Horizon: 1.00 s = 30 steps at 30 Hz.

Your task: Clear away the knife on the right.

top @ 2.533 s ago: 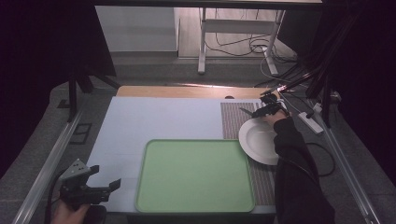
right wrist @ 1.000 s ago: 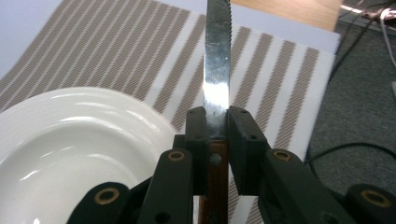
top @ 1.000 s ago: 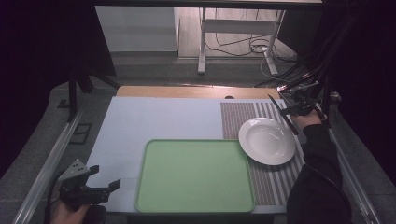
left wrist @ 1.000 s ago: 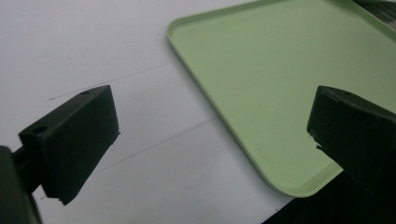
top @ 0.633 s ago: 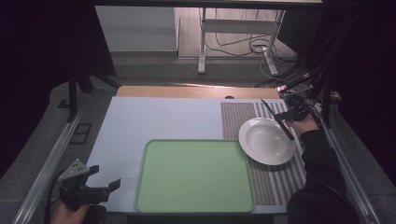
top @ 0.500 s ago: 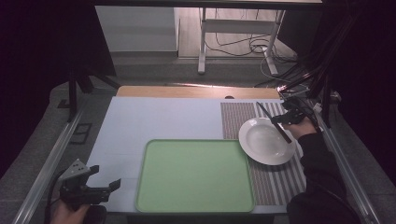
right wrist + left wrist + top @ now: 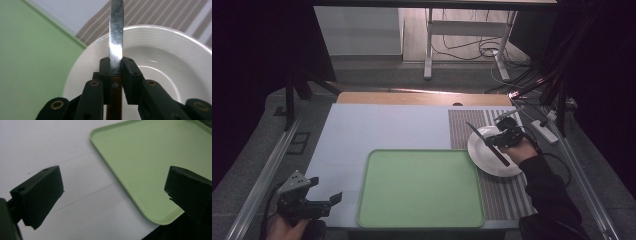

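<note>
Your right gripper [image 7: 116, 66], pinching a serrated knife [image 7: 116, 32], has swung in over the white plate [image 7: 492, 162]; next comes setting it down. Your left gripper [image 7: 112, 195] waits spread.

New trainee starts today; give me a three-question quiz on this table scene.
1. Which thing is clamped in the right gripper?
2. True or false: the left gripper has its jaws apart with nothing between them.
3. The knife hangs above: A) the green tray, B) the white plate, C) bare table.

Key: 1. a knife with a serrated blade; 2. true; 3. B.
</note>
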Available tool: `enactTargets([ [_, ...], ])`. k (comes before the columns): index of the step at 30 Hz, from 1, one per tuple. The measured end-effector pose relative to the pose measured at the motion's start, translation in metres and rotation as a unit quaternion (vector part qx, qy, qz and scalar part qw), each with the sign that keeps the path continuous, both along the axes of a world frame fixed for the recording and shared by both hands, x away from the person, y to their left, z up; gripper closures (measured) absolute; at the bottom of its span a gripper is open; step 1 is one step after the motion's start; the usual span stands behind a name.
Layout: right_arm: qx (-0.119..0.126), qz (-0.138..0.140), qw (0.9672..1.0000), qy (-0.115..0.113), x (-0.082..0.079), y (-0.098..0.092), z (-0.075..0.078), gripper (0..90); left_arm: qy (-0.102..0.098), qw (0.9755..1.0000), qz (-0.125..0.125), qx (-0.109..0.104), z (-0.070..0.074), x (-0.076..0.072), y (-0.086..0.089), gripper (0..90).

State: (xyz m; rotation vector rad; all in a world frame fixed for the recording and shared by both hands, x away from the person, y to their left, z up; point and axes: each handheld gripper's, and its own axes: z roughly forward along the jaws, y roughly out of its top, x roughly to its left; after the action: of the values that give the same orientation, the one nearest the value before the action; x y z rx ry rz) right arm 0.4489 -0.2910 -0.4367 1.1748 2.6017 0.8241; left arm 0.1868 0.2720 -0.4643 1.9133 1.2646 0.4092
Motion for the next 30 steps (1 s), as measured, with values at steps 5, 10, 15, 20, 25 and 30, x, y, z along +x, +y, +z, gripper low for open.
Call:
enactTargets([
  [5, 0.0, 0.023, 0.9997, 0.003, -0.018, 0.018, -0.004, 79.1, 0.0, 1.0, -0.003, 0.007, 0.0, 0.0, -0.002, 1.7],
  [10, -0.013, 0.043, 0.999, 0.0, -0.037, 0.035, -0.009, 79.0, 0.001, 0.9999, -0.008, 0.007, 0.0, 0.0, -0.002, 3.0],
  [15, -0.011, 0.064, 0.9979, 0.0, -0.057, 0.051, -0.01, 79.0, 0.003, 0.9999, -0.012, -0.002, 0.0, 0.001, 0.0, 4.0],
  [20, -0.006, 0.083, 0.9965, 0.005, -0.078, 0.066, -0.013, 79.0, 0.004, 0.9998, -0.014, -0.016, 0.0, 0.001, 0.002, 3.5],
  [25, -0.018, 0.097, 0.9951, 0.007, -0.097, 0.079, -0.021, 79.0, 0.005, 0.9998, -0.012, -0.016, 0.0, 0.001, 0.003, 3.4],
  [30, -0.034, 0.119, 0.9922, 0.009, -0.114, 0.094, -0.028, 79.0, 0.006, 0.9997, -0.011, -0.02, -0.001, 0.001, 0.003, 3.3],
])
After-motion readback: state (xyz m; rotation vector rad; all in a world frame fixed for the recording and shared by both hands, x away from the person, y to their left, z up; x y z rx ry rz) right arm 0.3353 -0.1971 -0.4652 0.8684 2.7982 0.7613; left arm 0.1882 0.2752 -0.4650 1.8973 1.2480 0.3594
